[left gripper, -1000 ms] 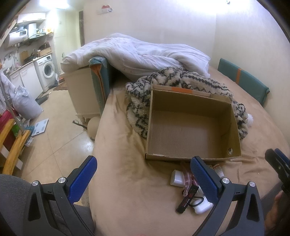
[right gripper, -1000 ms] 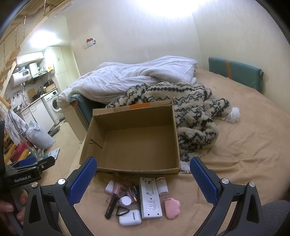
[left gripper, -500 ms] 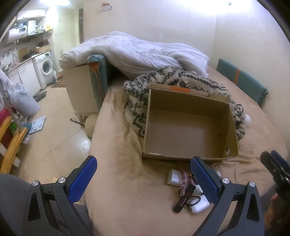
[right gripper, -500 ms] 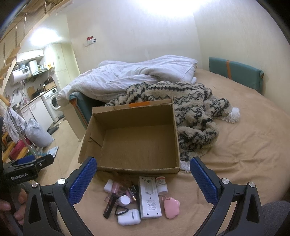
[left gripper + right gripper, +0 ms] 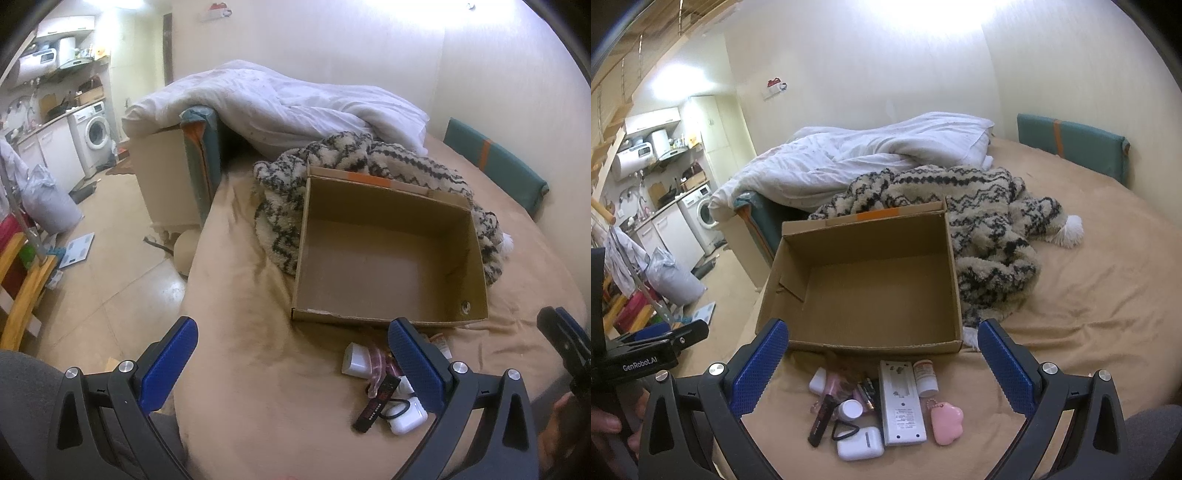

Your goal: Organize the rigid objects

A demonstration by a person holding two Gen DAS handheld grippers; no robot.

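An empty open cardboard box [image 5: 871, 280] sits on the tan bed; it also shows in the left wrist view [image 5: 388, 266]. In front of it lies a cluster of small items: a white remote [image 5: 900, 402], a pill bottle [image 5: 925, 376], a pink cloud-shaped charm [image 5: 946, 421], a white earbud case [image 5: 860, 447], a black stick [image 5: 820, 415] and a white adapter [image 5: 356, 363]. My right gripper [image 5: 882, 365] is open and empty above the cluster. My left gripper [image 5: 291, 362] is open and empty, left of the items.
A patterned fleece blanket [image 5: 990, 229] lies behind and right of the box, with a white duvet [image 5: 871, 162] beyond. A teal cushion [image 5: 1071, 147] leans on the far wall. The bed's left edge drops to a tiled floor [image 5: 110, 266] with clutter.
Both grippers have risen slightly, so the box and items sit a little lower in view. Both stay open and empty. Nothing on the bed has moved.
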